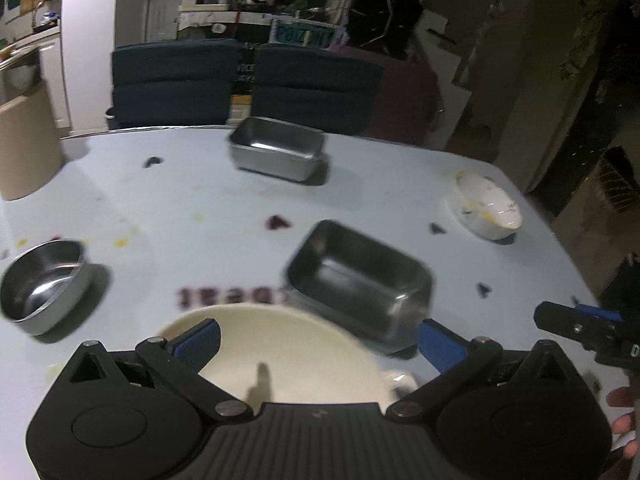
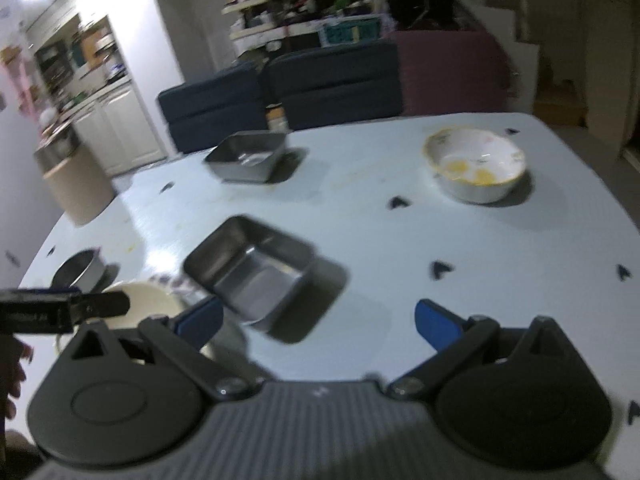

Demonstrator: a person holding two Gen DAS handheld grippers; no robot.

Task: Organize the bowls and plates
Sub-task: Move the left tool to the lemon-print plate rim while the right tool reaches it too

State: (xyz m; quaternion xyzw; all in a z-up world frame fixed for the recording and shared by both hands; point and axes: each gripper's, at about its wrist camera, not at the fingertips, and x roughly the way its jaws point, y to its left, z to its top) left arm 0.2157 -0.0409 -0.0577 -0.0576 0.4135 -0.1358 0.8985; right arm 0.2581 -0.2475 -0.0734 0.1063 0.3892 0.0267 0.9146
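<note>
My left gripper is open above a cream plate at the table's near edge, with nothing between its blue pads. Just right of the plate sits a rectangular steel tray. A second steel tray stands farther back, a round steel bowl at the left and a white bowl with yellow smears at the right. My right gripper is open too, empty, hovering near the same tray. The white bowl lies far right and the cream plate low on the left.
The pale blue table carries small dark marks and yellow stains. Dark chairs stand behind its far edge. A tan bin stands off the left side. The other gripper's tip and a hand show at right.
</note>
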